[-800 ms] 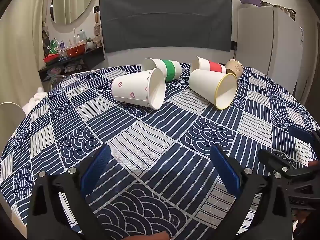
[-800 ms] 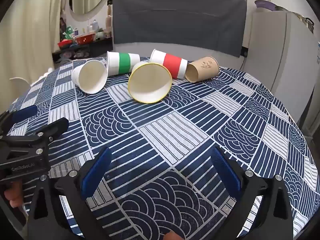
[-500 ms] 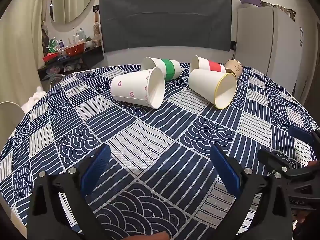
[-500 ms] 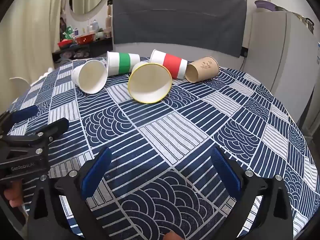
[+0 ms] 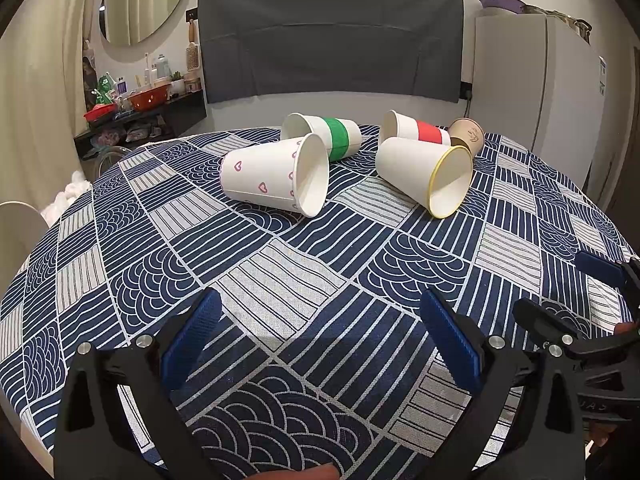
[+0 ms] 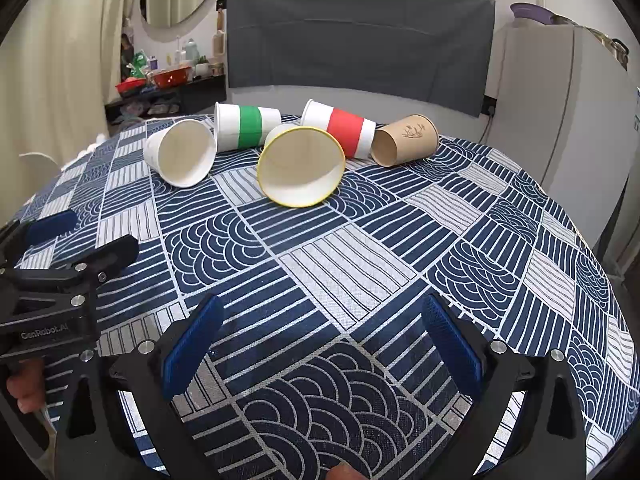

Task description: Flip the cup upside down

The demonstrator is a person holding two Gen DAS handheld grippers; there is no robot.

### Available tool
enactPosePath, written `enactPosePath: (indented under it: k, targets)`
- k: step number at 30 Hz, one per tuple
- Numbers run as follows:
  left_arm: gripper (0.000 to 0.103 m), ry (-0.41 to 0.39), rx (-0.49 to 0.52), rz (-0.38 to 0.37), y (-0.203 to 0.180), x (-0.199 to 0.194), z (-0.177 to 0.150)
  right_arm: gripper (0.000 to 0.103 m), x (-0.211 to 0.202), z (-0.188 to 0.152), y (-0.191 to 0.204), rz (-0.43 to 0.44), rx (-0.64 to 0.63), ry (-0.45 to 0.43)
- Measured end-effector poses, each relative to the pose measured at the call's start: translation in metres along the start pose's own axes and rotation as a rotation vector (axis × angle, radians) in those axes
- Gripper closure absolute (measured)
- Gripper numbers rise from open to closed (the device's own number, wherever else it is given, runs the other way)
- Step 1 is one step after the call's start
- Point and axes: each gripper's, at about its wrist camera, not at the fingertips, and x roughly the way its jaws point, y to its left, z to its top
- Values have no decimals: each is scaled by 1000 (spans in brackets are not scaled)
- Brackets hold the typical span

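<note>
Several paper cups lie on their sides at the far part of the round table. A white cup with pink hearts (image 5: 272, 178) (image 6: 180, 152) lies at the left, a yellow-rimmed white cup (image 5: 428, 174) (image 6: 302, 166) in the middle. Behind them lie a green-banded cup (image 5: 328, 136) (image 6: 246, 126), a red-banded cup (image 5: 416, 128) (image 6: 340, 128) and a brown cup (image 5: 468, 136) (image 6: 406, 140). My left gripper (image 5: 320, 344) is open and empty over the near cloth. My right gripper (image 6: 320, 344) is open and empty, beside the left one.
The table has a blue and white patterned cloth (image 5: 280, 280) and curves away at its edges. A grey chair back (image 5: 332, 40) stands behind it, a white fridge (image 5: 532, 80) at the right, a cluttered shelf (image 5: 132, 108) at the left.
The left wrist view has shifted slightly; the cups sit a little lower and left in it. The right gripper and all cups have not moved.
</note>
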Motion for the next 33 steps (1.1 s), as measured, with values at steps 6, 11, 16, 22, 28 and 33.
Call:
enactPosePath:
  k: [6, 11, 16, 22, 28, 33]
  targets:
    - [6, 3, 0, -10, 0, 1, -1, 8, 1, 2, 2, 2, -2, 2]
    - [6, 4, 4, -9, 0, 1, -1, 8, 2, 2, 2, 1, 1, 0]
    - [6, 4, 3, -9, 0, 0, -1, 8, 1, 2, 1, -2, 1, -3]
    - [6, -4, 3, 3, 0, -1, -2, 8, 0, 2, 1, -8, 4, -9]
    - [6, 5, -3, -5, 2, 0, -2, 8, 0, 2, 1, -11, 4, -12]
    - [6, 15, -4, -8, 2, 1, -1, 8, -2, 2, 2, -16, 1, -19]
